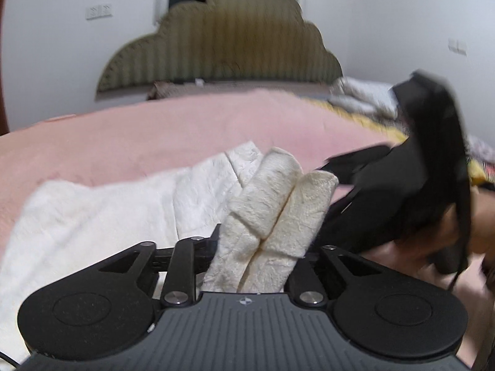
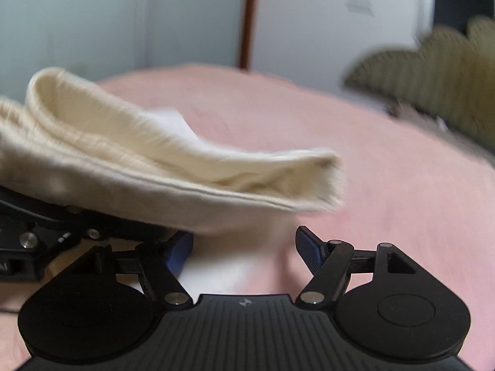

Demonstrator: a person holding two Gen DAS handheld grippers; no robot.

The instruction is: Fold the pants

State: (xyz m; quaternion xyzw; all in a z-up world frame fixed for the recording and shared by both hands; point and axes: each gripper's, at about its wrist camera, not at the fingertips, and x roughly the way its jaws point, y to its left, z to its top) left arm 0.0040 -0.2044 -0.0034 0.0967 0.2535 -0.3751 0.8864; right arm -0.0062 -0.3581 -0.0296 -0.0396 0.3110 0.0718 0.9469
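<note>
Left view, bottom centre: left gripper (image 1: 263,247) clamped on a cream cuff of the pants (image 1: 272,204), two thick fleece folds pinched together and hiding both fingers. Bulk of the pants spread white across the lower left, lying on the pink blanket (image 1: 130,136). At right, blurred and close beside the cuff: right gripper (image 1: 411,185), dark, blocking the far right part of the bed, with a hand (image 1: 482,225) behind it at the frame edge. Beyond that, upper right: yellow patterned cloth (image 1: 383,126) and a crumpled grey-white heap (image 1: 359,95). Farther back, centre top: scalloped olive headboard (image 1: 222,37) against a white wall (image 1: 62,61), with a switch plate (image 1: 99,11) at upper left and a dark opening above the headboard.

Right view, bottom centre: right gripper (image 2: 244,253) with jaws wide apart, blue pads (image 2: 307,250) bare, nothing between them. Just above, left to centre: pants (image 2: 154,167) as a layered cream fold held off the blanket, open end pointing right, overhanging the left pad. Under the fold at far left: left gripper (image 2: 37,232), black linkage only, jaws hidden by fabric. Behind: blanket (image 2: 386,185) filling mid-frame. Far back: pale wardrobe doors (image 2: 108,24) with a brown strip (image 2: 247,18) at top centre, headboard (image 2: 433,71) at upper right, all blurred.
</note>
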